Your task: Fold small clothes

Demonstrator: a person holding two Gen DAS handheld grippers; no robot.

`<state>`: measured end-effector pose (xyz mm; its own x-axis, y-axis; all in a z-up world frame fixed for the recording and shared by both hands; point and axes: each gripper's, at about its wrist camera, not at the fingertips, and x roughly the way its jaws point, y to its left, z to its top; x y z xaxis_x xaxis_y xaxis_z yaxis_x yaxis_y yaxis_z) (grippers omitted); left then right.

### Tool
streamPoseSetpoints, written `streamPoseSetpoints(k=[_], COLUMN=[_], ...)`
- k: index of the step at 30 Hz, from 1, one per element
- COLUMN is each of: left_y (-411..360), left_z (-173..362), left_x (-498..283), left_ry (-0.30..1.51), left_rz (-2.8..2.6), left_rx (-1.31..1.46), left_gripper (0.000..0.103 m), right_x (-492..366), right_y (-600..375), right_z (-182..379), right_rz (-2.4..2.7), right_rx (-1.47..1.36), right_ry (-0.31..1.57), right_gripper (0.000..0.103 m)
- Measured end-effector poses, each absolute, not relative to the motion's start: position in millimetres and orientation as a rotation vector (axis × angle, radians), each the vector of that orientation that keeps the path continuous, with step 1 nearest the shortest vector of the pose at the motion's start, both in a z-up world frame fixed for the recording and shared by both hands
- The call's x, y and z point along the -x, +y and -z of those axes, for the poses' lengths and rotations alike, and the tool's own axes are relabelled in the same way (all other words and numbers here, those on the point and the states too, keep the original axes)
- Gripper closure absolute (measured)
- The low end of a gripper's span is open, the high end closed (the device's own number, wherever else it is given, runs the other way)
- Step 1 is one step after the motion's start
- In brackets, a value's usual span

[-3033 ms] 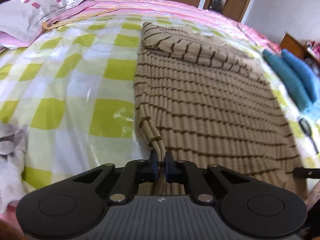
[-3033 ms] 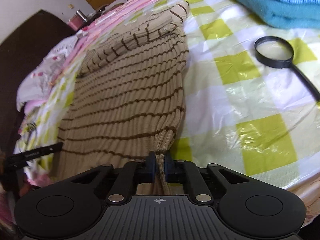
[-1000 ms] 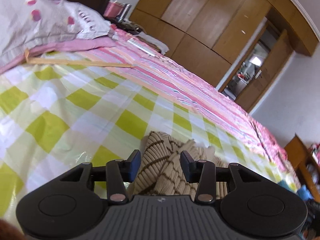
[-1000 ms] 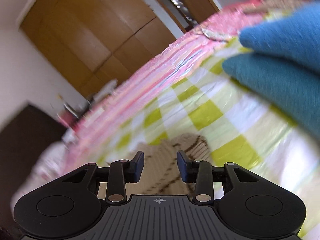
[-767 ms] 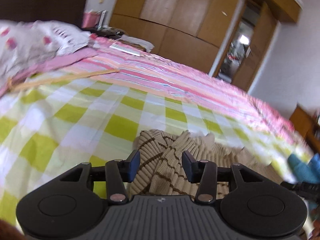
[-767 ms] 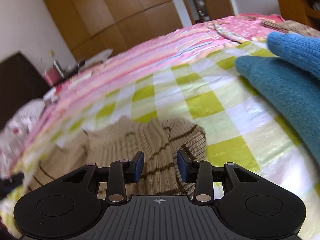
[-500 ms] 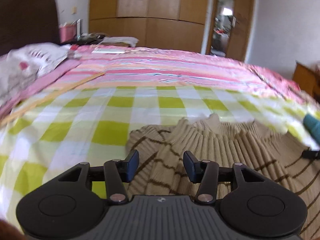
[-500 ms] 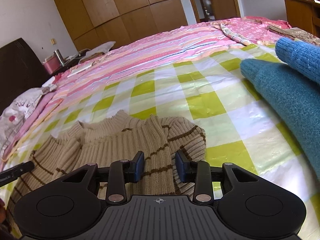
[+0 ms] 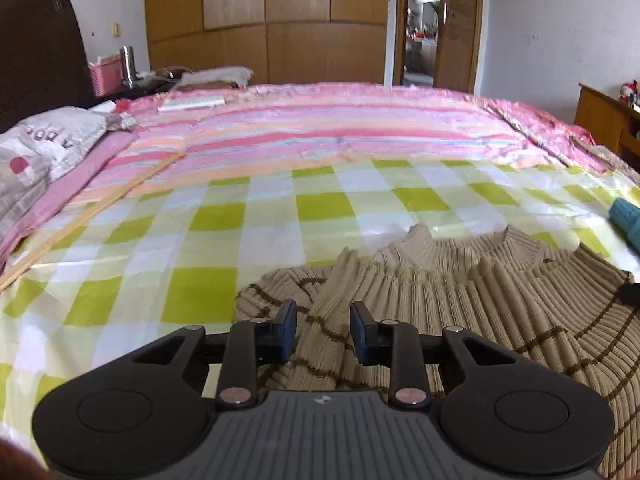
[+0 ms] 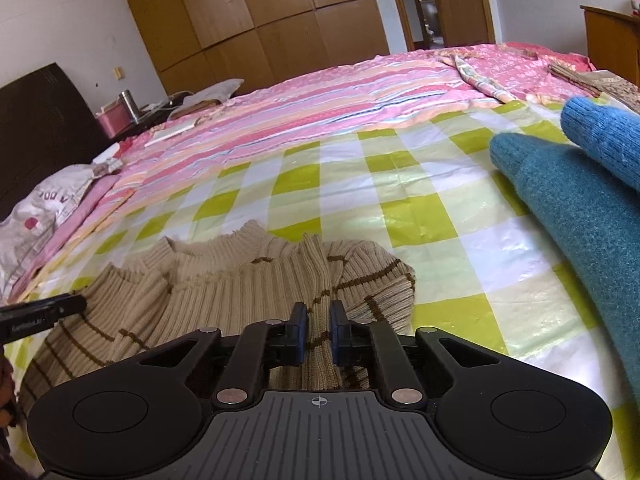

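Beige ribbed sweater (image 9: 460,304) lies folded over: your left gripper (image 9: 323,330) gapes empty, right gripper (image 10: 318,332) has narrowed around a fold.

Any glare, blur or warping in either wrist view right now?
Left wrist: sharp; fisheye bows the wardrobe and darkens the corners; soft sheen on the checked plastic sheet. Right wrist: also sharp, glare patch on the sheet beside the blue sweater, beyond the striped sweater.
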<state>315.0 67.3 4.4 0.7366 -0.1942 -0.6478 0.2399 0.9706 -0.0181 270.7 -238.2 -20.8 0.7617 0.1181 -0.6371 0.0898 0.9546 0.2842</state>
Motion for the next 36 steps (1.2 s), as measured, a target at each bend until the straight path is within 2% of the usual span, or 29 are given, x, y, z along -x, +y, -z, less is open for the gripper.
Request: streamPoseSetpoints(k=[3, 5, 11, 13, 15, 16, 27, 36], left_y=[61.1, 58.1, 55.3, 54.7, 56.9, 59.8, 97.1, 109.6], left_z=[2.1, 5.0, 6.6, 6.0, 3.0, 0.6, -28.8, 8.2], left_x=[-324.4, -327.7, -330.7, -330.6, -329.9, -328.8, -306.5, -312.8], left_ry=[0.745, 0.755, 0.772, 0.772, 0.766, 0.759, 0.615, 0.684], left_rz=[0.244, 0.240, 0.248, 0.240, 0.231, 0.227, 0.143, 0.058], left_rx=[-0.101, -0.118, -0.139, -0.139, -0.117, -0.101, 0.048, 0.045], left_gripper=[0.060, 0.058, 0.056, 0.065, 0.084, 0.087, 0.089, 0.089], right_x=[-272.1, -272.7, -278.8, -282.8, -285.4, -286.0, -267.0, -278.7], right_y=[-237.5, -238.3, -235.9, -234.3, -233.0, -233.3, -251.1, -255.9], right_z=[20.9, 20.7, 22.1, 22.3, 21.4, 21.0, -8.1, 35.7], right_rz=[-0.021, -0.025, -0.038, -0.037, -0.039, -0.043, 0.005, 0.090], right_rx=[-0.311, -0.313, -0.270, -0.269, -0.269, -0.275, -0.324, -0.303], right_ry=[0.714, 0.715, 0.732, 0.732, 0.738, 0.740, 0.590, 0.677], right_gripper=[0.092, 0.088, 0.086, 0.085, 0.094, 0.096, 0.097, 0.098])
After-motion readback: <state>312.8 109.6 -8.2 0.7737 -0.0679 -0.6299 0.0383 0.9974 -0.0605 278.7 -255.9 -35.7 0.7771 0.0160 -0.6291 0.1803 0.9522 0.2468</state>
